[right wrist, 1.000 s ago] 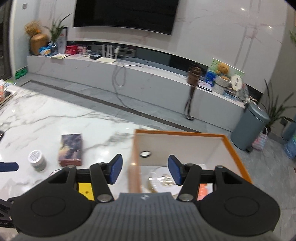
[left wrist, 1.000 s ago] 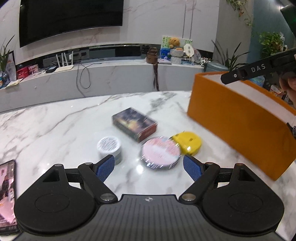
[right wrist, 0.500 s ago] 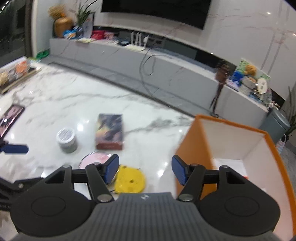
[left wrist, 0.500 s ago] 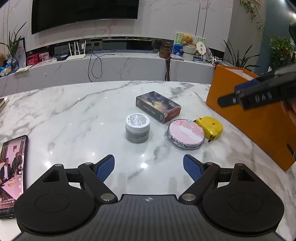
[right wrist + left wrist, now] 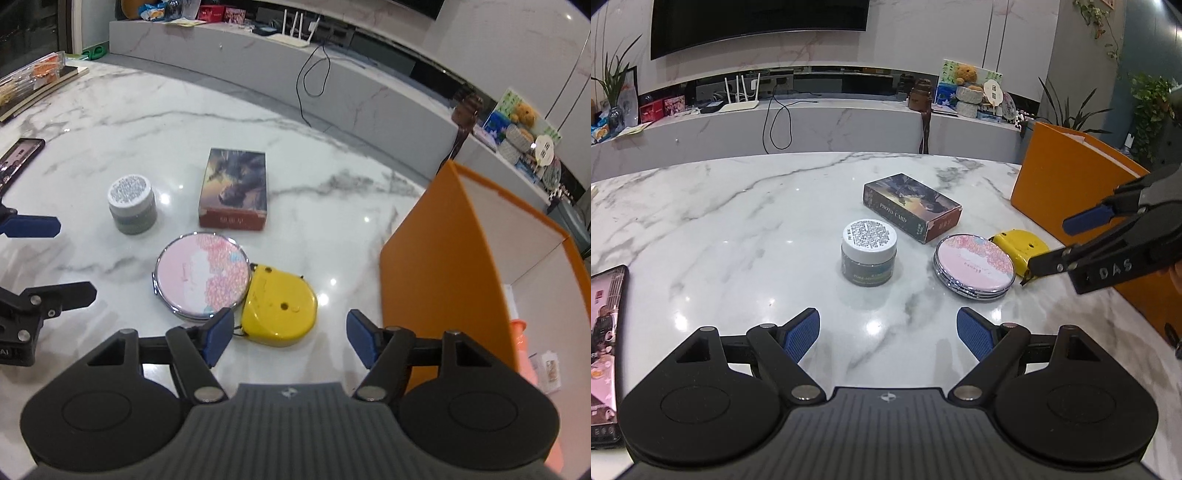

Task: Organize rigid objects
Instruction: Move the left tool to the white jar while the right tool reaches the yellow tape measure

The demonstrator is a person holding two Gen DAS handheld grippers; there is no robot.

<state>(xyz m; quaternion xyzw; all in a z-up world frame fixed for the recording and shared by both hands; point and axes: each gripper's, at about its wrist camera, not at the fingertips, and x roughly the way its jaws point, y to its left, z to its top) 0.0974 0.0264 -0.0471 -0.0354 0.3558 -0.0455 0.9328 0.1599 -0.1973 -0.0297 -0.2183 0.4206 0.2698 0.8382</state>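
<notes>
1. Your right gripper has its fingers spread wide and empty; the yellow tape measure lies just ahead of them, between the two blue pads, nearer the left pad. Half a second ago it sat at the left fingertip; a second ago these fingers looked down into the orange box.
2. Your left gripper also has its fingers wide apart, holding nothing, above bare marble table. The objects now lie further ahead of these fingers than a second ago, when the compact sat right between the tips.
3. Just beyond the right fingers' left pad, the round pink compact touches the tape measure's edge.
4. Ahead of the left fingers, the white-lidded jar stands upright, near the compact but apart from it.
5. Past the jar and the compact lies the card box, flat on the table.
6. To the right of the right fingers stands the orange box, open-topped, with a few items inside, too cropped to name.
7. A phone lies far left of the left fingers, screen lit.
</notes>
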